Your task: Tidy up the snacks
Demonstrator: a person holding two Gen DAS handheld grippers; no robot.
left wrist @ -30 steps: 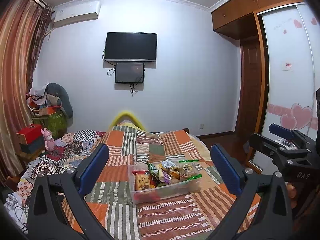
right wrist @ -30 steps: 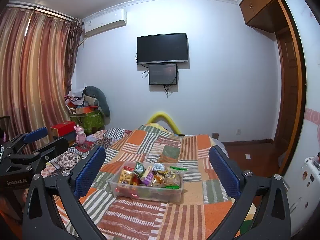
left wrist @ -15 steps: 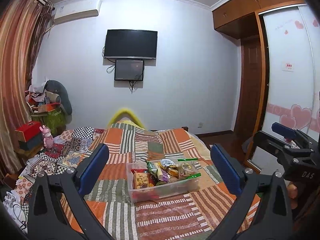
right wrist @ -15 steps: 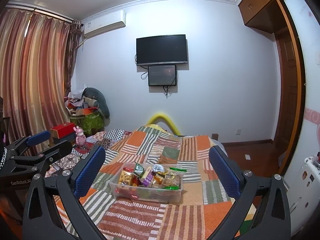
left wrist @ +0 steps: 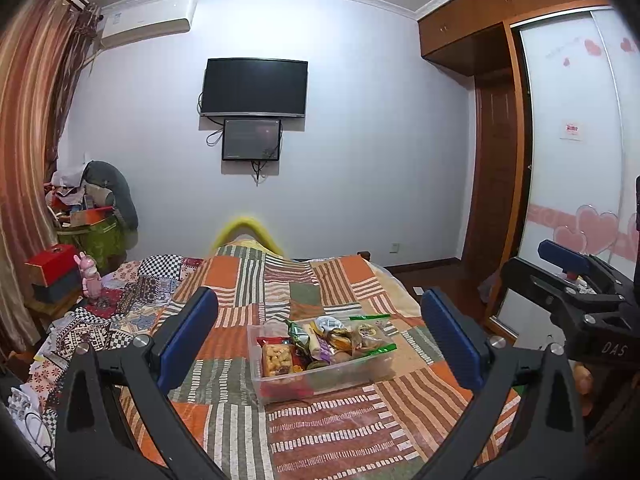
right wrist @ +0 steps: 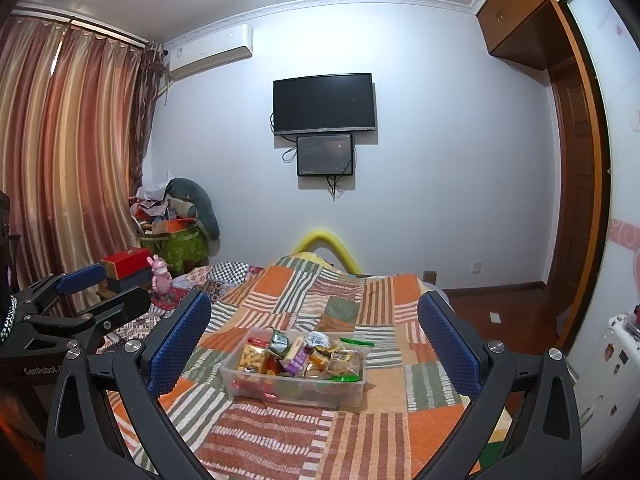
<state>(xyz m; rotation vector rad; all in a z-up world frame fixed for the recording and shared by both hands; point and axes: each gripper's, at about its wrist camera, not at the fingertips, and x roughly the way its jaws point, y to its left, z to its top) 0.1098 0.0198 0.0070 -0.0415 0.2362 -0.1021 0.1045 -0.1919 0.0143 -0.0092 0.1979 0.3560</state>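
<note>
A clear box packed with snacks sits mid-bed on the patchwork quilt, well in from the bed's edges with open cover all around, while the left gripper and right gripper hang short of it, fingers spread wide, holding nothing.

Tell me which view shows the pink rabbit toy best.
The right wrist view: the toy stands larger and sharper there, beside the red box. The left wrist view shows it smaller, near the distorted left edge.
</note>
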